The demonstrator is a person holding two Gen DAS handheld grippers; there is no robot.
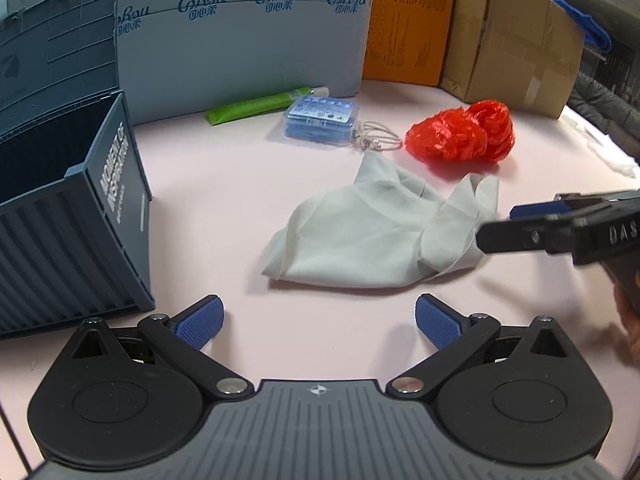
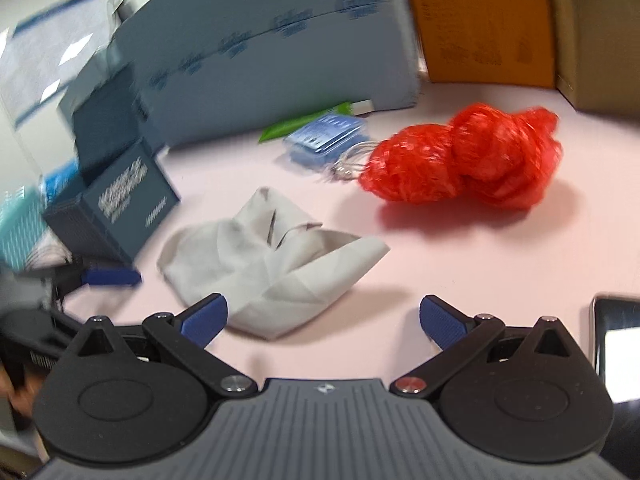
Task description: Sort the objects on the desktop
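A crumpled pale grey cloth lies mid-table on the pink surface. Behind it sit a red plastic bag, a blue plastic box, a coiled white cord and a green tube. A dark blue container-style bin stands open at the left. My left gripper is open, just short of the cloth, empty. My right gripper is open at the cloth's near edge; in the left wrist view the right gripper reaches the cloth's right side.
A light blue printed carton, an orange box and a brown cardboard box wall off the back. A dark phone lies at the right near my right gripper. A hand shows at the right edge.
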